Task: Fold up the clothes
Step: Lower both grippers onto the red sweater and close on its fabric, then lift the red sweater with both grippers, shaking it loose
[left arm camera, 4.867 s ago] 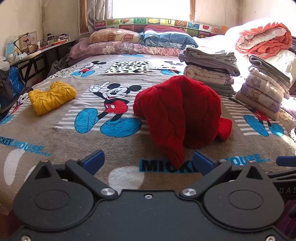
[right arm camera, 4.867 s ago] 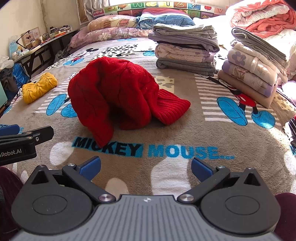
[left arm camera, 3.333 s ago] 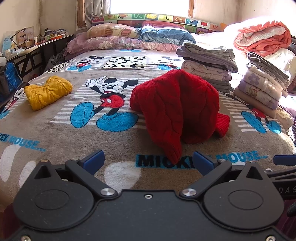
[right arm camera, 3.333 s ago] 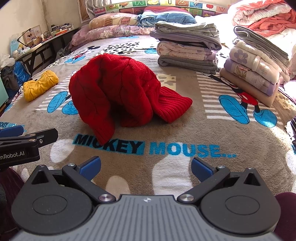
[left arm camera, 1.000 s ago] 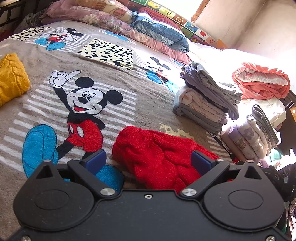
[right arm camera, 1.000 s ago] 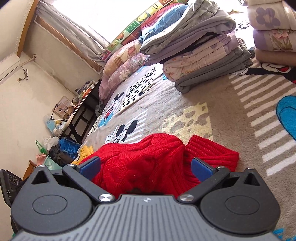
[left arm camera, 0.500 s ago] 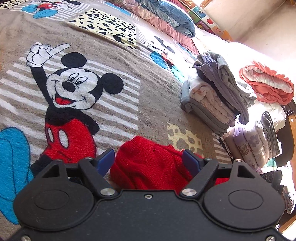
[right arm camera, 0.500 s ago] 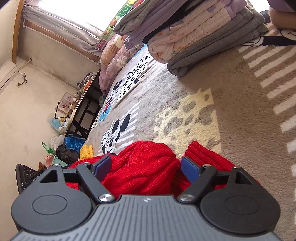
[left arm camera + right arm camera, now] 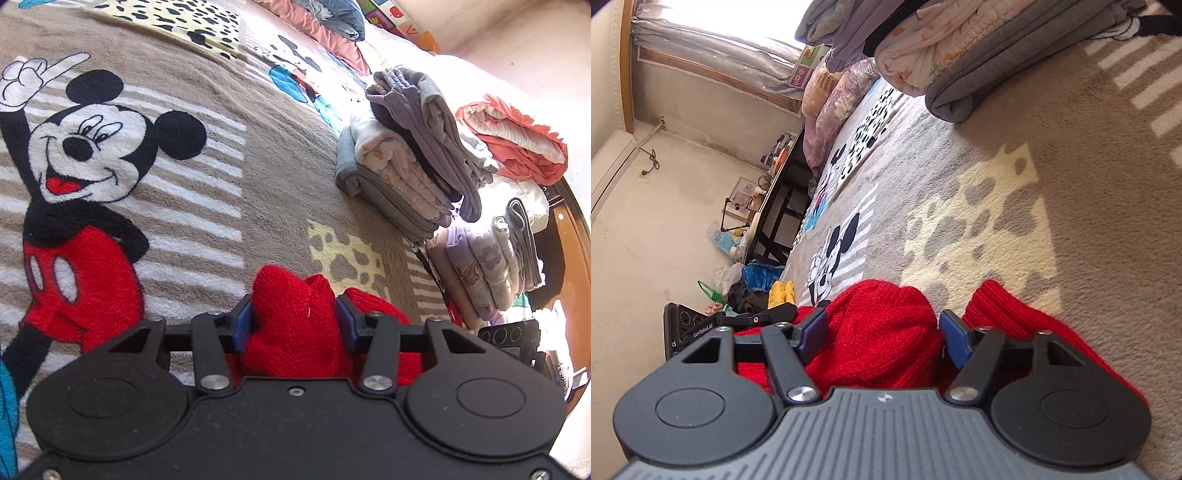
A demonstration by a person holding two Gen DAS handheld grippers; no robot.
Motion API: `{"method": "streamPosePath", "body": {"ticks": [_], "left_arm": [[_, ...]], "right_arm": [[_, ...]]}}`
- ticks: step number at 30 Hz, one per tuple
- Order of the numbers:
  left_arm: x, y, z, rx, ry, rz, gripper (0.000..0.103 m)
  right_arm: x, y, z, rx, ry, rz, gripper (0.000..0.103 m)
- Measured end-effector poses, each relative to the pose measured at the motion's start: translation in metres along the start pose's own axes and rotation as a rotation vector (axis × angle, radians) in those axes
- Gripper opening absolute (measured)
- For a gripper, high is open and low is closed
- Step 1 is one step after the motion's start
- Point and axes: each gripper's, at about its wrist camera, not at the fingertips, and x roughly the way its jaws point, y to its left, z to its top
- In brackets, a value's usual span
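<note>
A red knitted sweater (image 9: pixel 288 295) lies bunched on the Mickey Mouse blanket (image 9: pixel 258 155). My left gripper (image 9: pixel 293 321) has a fold of the red knit filling the gap between its blue pads (image 9: pixel 243 325). Its jaws are closing on it. In the right wrist view the red sweater (image 9: pixel 882 306) bulges up between the pads of my right gripper (image 9: pixel 882 328), whose jaws are also closing. Its ribbed hem (image 9: pixel 1008 310) lies just right of that gripper. The rest of the sweater is hidden under both gripper bodies. The left gripper's body (image 9: pixel 753 317) shows beside the right one.
A stack of folded grey and pale clothes (image 9: pixel 406 177) stands right of the sweater. A second stack (image 9: pixel 491 266) and a coral quilt (image 9: pixel 517 140) lie beyond. A yellow knit (image 9: pixel 781 291) sits at the bed's far left, with pillows (image 9: pixel 831 99) at the head and a dark desk (image 9: pixel 775 184) beside.
Both grippers have come down and forward onto the red sweater. Their jaws have narrowed from wide apart to closing around folds of the knit.
</note>
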Motion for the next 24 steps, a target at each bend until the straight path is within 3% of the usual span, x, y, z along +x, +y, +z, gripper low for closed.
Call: {"method": "streamPosePath", "body": {"ticks": [2,4,7,15,18,24], "left_arm": [[-0.008,-0.009,-0.008,0.044,-0.009,0.012,0.033],[-0.017,-0.018,-0.016,0.080,-0.020,0.019,0.031],[-0.037,-0.033,-0.032,0.119,-0.055,0.011,0.028],[-0.096,-0.075,-0.101,0.209,-0.153,-0.013,0.025],[-0.110,-0.086,-0.135,0.251,-0.165,0.023,0.025],[-0.126,-0.099,-0.190,0.365,-0.146,0.062,0.025]], "right_arm": [[-0.001,0.003,-0.003,-0.016,0.001,0.009,0.046],[-0.003,0.009,-0.006,-0.034,0.004,0.021,0.036],[-0.011,0.021,-0.012,-0.063,-0.006,0.036,0.031],[-0.063,0.060,-0.046,-0.143,-0.028,0.074,0.029],[-0.084,0.074,-0.069,-0.186,-0.028,0.073,0.029],[-0.114,0.100,-0.128,-0.366,0.006,-0.023,0.029]]}}
